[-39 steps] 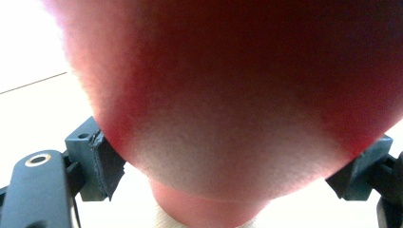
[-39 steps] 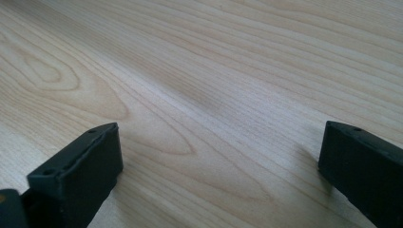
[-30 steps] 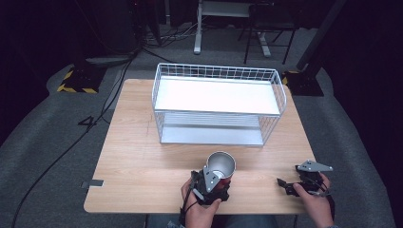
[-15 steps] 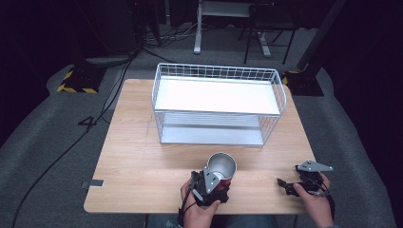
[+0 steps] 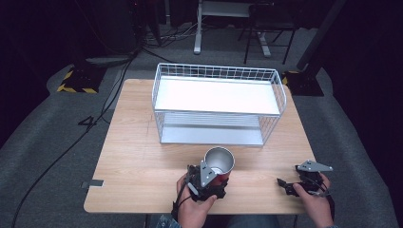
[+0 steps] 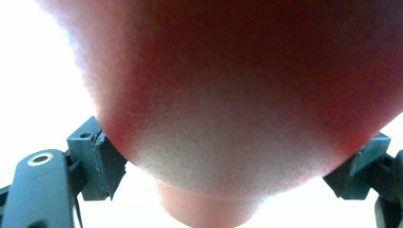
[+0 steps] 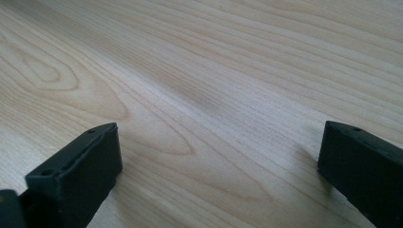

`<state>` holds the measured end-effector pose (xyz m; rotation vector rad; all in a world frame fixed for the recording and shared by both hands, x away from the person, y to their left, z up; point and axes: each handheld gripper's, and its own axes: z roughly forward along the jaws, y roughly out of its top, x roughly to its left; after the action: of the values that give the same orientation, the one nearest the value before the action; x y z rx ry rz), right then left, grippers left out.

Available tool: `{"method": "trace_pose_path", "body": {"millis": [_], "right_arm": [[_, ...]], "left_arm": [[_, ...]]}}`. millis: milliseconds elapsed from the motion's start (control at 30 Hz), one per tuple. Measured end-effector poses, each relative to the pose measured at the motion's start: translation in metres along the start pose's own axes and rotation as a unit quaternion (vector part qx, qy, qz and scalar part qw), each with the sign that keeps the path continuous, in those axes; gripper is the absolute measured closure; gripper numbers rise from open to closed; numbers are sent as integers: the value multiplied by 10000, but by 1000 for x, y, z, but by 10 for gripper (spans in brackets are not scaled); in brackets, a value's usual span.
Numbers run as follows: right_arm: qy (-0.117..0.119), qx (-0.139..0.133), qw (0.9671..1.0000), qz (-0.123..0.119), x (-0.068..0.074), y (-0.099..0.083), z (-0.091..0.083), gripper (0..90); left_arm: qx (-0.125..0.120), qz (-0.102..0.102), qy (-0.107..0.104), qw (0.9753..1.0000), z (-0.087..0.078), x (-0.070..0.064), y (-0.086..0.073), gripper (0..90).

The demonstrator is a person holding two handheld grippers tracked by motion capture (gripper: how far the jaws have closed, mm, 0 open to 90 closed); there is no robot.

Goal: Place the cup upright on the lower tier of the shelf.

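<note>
In the high view the left gripper (image 5: 212,179) holds the red cup (image 5: 219,164) upright between its jaws, in front of the wire rack (image 5: 217,105); lift it straight so it stays level. In the left gripper view both jaws press the cup (image 6: 228,109) from each side, so the grip should stay firm. In the right gripper view the right gripper (image 7: 214,161) has its jaws wide apart over the bare table (image 7: 199,71), with nothing between them.

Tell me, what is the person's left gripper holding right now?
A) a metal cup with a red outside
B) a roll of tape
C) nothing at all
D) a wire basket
A: in the high view the left gripper has its jaws closed on the cup, and the left gripper view shows its red wall pressed between both jaws.
</note>
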<state>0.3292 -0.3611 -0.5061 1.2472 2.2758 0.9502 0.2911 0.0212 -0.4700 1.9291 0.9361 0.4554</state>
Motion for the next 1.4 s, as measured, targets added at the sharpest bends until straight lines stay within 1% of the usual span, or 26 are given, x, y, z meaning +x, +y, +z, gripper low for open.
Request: {"method": "trace_pose_path", "body": {"millis": [200,333,400,567,600,767,867,933,967,1033,1167,1267,1300,1400], "right_arm": [[1,1,10000,2,0,0,0,9],[0,1,10000,2,0,0,0,9],[0,0,10000,2,0,0,0,9],[1,1,10000,2,0,0,0,9],[0,1,10000,1,0,0,0,9],[1,1,10000,1,0,0,0,9],[1,0,10000,-2,0,0,0,9],[1,1,10000,1,0,0,0,7],[13,7,10000,-5,0,0,0,7],[20,9,10000,-8,0,0,0,5],[22,10,10000,-9,0,0,0,4],[22,10,10000,-10,0,0,0,4],[23,10,10000,-10,0,0,0,4],[23,10,10000,-11,0,0,0,4]], "left_arm": [[-18,-29,-8,10000,0,14,10,166],[-35,-131,-52,9999,2,24,18,166],[-54,-88,-26,9999,3,29,22,166],[-81,-161,-56,9998,8,41,32,166],[-79,-151,-64,9998,9,43,34,166],[-13,-114,-75,9999,19,56,43,166],[3,-167,-57,9998,25,62,47,166],[-32,-198,-35,9998,30,68,51,166],[-34,-178,-29,9998,31,70,53,166],[-65,-210,-9,9998,35,75,56,166],[-118,-397,-23,9991,45,84,59,165],[-120,-352,62,9993,52,90,60,165],[-104,-300,103,9994,55,93,61,166],[-166,-300,133,9993,64,97,63,166]]}}
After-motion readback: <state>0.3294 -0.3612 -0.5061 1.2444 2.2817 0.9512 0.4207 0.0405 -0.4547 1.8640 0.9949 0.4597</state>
